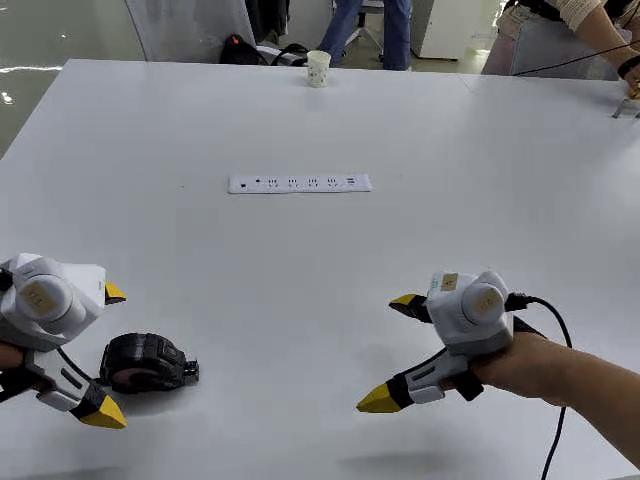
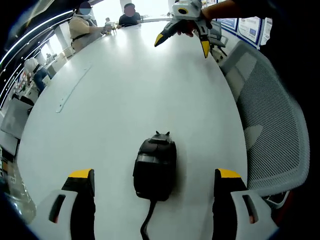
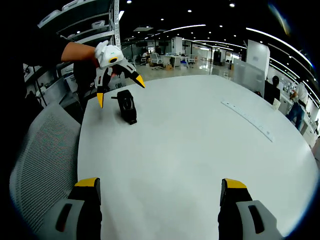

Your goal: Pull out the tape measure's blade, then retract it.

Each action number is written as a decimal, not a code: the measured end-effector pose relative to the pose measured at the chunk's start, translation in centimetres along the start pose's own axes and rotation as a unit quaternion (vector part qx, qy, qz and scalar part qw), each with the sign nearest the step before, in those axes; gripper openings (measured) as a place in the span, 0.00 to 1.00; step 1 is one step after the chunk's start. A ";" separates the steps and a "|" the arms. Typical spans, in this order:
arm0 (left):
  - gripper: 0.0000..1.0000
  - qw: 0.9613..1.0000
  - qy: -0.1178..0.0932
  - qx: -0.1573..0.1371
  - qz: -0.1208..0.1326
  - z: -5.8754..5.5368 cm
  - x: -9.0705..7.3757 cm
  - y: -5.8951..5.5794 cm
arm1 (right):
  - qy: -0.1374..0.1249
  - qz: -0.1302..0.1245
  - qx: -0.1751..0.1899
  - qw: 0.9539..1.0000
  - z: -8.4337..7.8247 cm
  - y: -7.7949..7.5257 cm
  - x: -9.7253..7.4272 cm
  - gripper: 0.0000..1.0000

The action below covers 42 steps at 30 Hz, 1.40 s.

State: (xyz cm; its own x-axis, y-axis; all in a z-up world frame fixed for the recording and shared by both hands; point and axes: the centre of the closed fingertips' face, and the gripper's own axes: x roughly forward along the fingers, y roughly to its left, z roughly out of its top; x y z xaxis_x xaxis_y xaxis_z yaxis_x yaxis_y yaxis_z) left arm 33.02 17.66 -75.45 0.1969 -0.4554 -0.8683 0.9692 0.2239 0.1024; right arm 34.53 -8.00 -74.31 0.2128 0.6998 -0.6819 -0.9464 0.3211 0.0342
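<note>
The black tape measure (image 1: pixel 145 362) lies on its side on the white counter (image 1: pixel 400 220), near the edge closest to the person and over to the left. The left tongs (image 1: pixel 110 352) stand wide, one yellow-tipped jaw on each side of the case, and neither touches it. In the left gripper view the case's nose points away from the camera, while a dark strap trails back from its rear between the jaws. The right tongs (image 1: pixel 390 350) hang well apart from it, also wide and holding nothing, with their tips turned toward the tape measure. A white power strip (image 1: pixel 299 184) lies flat at mid-counter, and a paper cup (image 1: pixel 318 68) stands upright near the far edge.
</note>
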 end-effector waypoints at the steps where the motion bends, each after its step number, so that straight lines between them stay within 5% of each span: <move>1: 0.95 1.000 0.005 -0.002 -0.004 -0.1 0.2 0.0 | -0.001 0.001 -0.001 1.000 0.3 -0.1 0.2 0.99; 8: 0.79 0.999 0.020 -0.005 -0.028 -0.2 1.1 -0.6 | -0.019 0.021 -0.005 1.000 2.1 0.1 1.9 0.99; 19: 0.57 0.999 0.030 0.003 -0.039 0.2 1.5 -1.0 | -0.004 0.036 -0.017 0.999 2.4 0.8 3.9 0.99; 29: 0.32 0.998 0.038 0.040 -0.015 0.2 2.3 0.1 | 0.004 0.045 -0.026 0.999 2.7 1.1 4.8 0.99; 42: 0.31 0.998 0.053 0.035 -0.015 0.2 2.5 -0.1 | 0.000 0.039 -0.050 0.998 3.5 0.6 7.1 0.99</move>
State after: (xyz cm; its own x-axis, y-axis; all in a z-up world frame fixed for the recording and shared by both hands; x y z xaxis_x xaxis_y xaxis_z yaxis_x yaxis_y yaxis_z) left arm 33.49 16.31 -77.55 0.1545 -0.3656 -0.9179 0.9831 0.1497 0.1058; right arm 36.35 -0.63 -76.52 0.1368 0.7199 -0.6805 -0.9797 0.1998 0.0145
